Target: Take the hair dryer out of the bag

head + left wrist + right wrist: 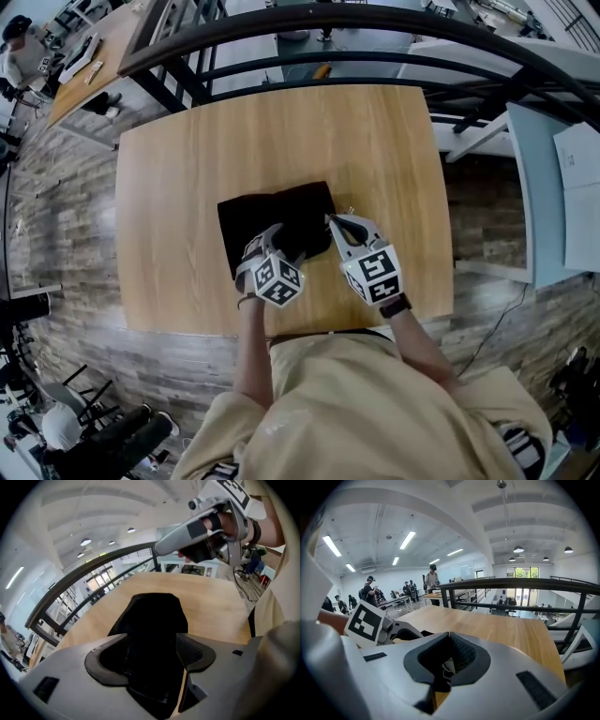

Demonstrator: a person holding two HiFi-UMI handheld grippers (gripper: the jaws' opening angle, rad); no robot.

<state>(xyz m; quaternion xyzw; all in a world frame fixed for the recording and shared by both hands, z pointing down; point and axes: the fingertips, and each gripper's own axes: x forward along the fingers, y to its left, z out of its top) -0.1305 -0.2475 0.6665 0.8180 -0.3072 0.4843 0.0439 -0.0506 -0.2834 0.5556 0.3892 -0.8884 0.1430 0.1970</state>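
1. My left gripper (pixel 150 657) has its fingers (pixel 108 665) spread wide and clamps nothing. It points steeply down over the near end of the bag (pixel 154 616), which lies between and below the fingers.
2. My right gripper (pixel 447 660) has its fingers together. Its tip sits at the bag's right edge, and I cannot tell whether it touches the cloth.
3. The table (pixel 183 187) is pale wood. The bag lies near its middle, toward my side, with bare board all round. A dark railing (pixel 375 26) runs beyond the far edge.
4. The bag is black, soft and slumped flat. The hair dryer is hidden from me, and I cannot make out an opening.
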